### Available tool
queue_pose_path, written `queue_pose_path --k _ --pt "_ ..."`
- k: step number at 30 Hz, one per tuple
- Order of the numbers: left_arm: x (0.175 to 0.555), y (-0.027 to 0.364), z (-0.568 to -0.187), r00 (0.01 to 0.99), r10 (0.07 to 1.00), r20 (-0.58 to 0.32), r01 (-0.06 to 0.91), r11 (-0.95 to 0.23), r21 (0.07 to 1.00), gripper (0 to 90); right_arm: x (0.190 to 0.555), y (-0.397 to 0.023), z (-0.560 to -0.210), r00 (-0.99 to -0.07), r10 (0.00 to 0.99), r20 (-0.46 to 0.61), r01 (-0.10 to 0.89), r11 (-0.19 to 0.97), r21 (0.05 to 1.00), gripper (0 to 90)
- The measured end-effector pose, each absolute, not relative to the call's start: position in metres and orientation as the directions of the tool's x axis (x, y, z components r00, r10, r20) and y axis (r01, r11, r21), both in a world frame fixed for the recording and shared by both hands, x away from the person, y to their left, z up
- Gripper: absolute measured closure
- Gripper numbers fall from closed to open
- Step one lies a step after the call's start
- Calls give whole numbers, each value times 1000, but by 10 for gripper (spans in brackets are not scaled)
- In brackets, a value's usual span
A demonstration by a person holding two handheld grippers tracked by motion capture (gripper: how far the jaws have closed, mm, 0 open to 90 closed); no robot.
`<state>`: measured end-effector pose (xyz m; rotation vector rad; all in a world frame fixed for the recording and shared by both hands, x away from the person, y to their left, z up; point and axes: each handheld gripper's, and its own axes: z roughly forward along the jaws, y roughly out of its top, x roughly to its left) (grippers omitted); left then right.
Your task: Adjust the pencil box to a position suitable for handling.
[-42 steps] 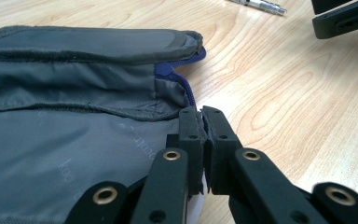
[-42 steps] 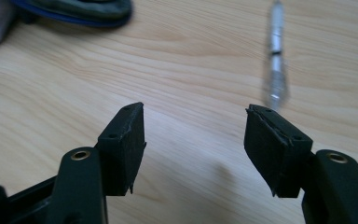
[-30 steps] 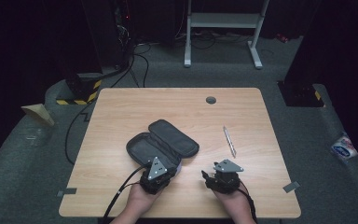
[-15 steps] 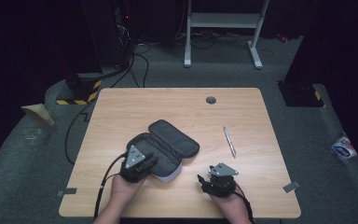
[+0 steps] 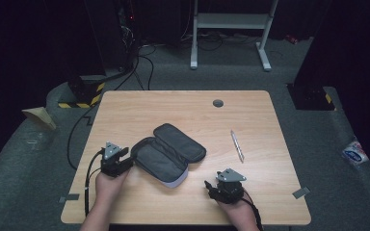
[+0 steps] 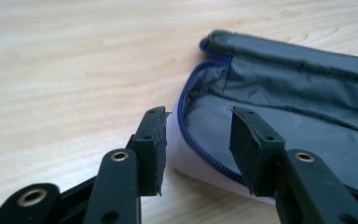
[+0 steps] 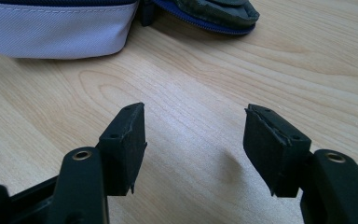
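Observation:
A dark grey pencil case with a white underside lies open in the middle of the wooden table, its lid folded back. My left gripper is at the case's left end. Its jaws have just been opening, and in the left gripper view they stand apart with the blue zip rim of the case between them, the pads off it. My right gripper rests open near the front edge with bare wood between its jaws; the case lies a little ahead of it.
A silver pen lies on the table to the right of the case. A round cable grommet sits near the far edge. Cables and a white stand's feet are on the floor beyond the table.
My left hand has moved left along the case's near side to its left end, and its jaws have opened. The right hand has stayed put.

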<state>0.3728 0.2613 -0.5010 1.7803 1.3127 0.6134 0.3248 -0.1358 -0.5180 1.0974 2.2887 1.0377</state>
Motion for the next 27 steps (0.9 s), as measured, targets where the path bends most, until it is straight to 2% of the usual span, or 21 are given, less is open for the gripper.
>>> queue_pose_path --k 5,9,27 --pt "372 257 -503 375 922 -94 543 -136 828 650 323 -135 -517 -621 783 -35 487 420 766 395" --pt "367 250 -502 405 910 -86 540 -163 826 662 323 -137 -515 -621 783 -31 481 413 773 401" --pt "344 204 -500 578 813 -71 486 -272 831 601 324 -151 -510 -607 794 -27 481 394 783 429"
